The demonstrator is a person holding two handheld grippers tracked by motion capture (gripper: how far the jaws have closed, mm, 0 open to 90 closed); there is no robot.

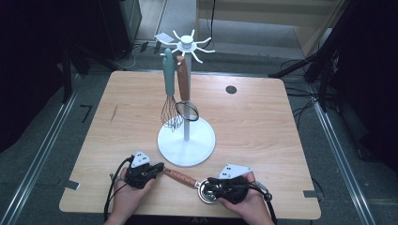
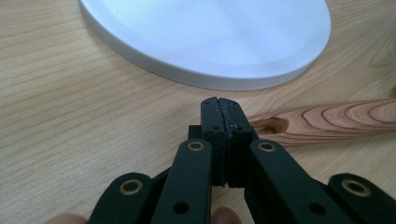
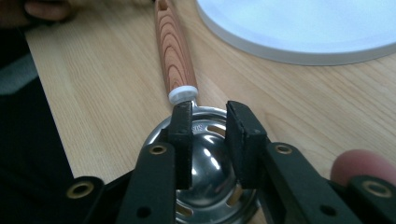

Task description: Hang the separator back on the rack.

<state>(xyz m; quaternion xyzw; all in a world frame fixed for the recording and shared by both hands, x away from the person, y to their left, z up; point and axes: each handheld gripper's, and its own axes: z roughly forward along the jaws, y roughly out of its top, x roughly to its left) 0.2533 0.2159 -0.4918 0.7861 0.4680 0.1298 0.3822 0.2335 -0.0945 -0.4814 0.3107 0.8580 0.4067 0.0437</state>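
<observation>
Right gripper (image 3: 209, 116) hangs over the steel bowl of a wooden-handled strainer (image 3: 175, 51) lying flat on the table (image 1: 263, 126); its jaws stand apart with a gap between the pads, and nothing is pinched. In the high view this gripper (image 1: 210, 183) sits at the near edge, right of centre, above the strainer's (image 1: 180, 177) metal end. Left gripper (image 2: 223, 116) has its jaws pressed fully together with nothing between them, tips resting just beside the holed end of the wooden handle (image 2: 327, 121); whether they touch it cannot be told. In the high view the left gripper (image 1: 159, 168) sits at the handle's far-left end, near the rim of the white stand base (image 1: 186, 143).

Strainer lies slantwise between the two grippers, handle toward the left one, bowl toward the right.

Farther back, the white rack (image 1: 189, 47) rises from that base. A teal-handled whisk (image 1: 170, 93) and a second wooden-handled utensil (image 1: 184, 84) hang from its hooks, just beside one another.
</observation>
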